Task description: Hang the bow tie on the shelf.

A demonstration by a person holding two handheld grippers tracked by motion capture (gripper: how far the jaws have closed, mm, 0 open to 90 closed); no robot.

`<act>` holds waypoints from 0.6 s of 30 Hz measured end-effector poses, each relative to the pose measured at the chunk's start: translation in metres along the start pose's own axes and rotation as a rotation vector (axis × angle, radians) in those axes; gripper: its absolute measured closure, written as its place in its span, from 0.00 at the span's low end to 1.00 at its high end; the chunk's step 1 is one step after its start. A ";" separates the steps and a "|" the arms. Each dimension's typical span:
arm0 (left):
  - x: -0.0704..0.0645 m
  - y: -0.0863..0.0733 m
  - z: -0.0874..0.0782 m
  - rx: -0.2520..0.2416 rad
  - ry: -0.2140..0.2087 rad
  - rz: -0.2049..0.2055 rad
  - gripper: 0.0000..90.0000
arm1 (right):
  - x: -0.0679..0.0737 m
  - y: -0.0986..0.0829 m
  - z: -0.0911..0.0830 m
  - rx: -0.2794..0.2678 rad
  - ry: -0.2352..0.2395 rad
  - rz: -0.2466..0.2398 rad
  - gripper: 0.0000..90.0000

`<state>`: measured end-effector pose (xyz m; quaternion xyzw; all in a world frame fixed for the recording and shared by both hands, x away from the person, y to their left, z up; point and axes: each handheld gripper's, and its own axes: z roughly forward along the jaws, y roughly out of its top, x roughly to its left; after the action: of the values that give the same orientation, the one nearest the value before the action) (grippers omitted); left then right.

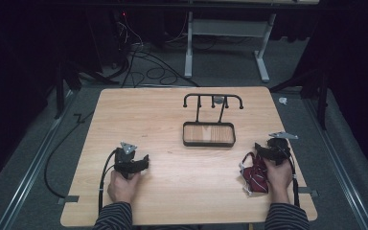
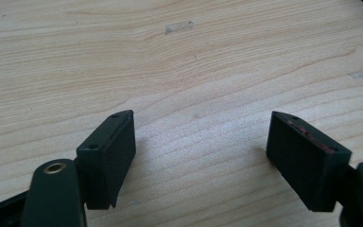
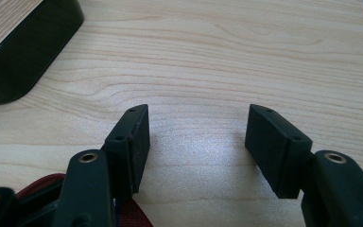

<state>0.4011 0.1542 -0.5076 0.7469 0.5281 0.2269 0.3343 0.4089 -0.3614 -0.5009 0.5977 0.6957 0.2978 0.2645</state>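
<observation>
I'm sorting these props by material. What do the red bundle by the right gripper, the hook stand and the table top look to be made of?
The red bundle looks like soft woven cloth, dark red with thin pale stripes, crumpled. The hook stand seems black-coated metal rod, with a wood-look panel in its glossy black-rimmed base. The table top shows pale wood grain, matte; possibly laminate.

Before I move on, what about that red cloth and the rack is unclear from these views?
- Red cloth: high view, partly under the right hand; too small to tell what it is.
- Same cloth: right gripper view, cut off by the bottom edge.
- Rack: high view, hooks too small to read; right gripper view shows one corner.
</observation>
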 end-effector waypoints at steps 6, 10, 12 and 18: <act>0.000 0.000 0.000 0.000 0.001 0.000 0.28 | 0.000 0.000 0.000 0.001 -0.001 0.002 0.47; 0.000 0.000 0.000 0.000 0.002 -0.002 0.28 | 0.000 0.000 0.000 0.000 0.001 0.000 0.46; 0.000 0.000 0.000 0.001 0.003 -0.002 0.28 | 0.000 0.000 0.000 0.002 -0.001 -0.003 0.47; -0.001 0.000 0.000 0.002 0.006 -0.006 0.28 | 0.000 0.000 0.000 -0.001 -0.006 0.010 0.48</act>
<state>0.4006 0.1535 -0.5075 0.7451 0.5315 0.2276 0.3325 0.4089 -0.3619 -0.5010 0.6018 0.6918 0.2976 0.2656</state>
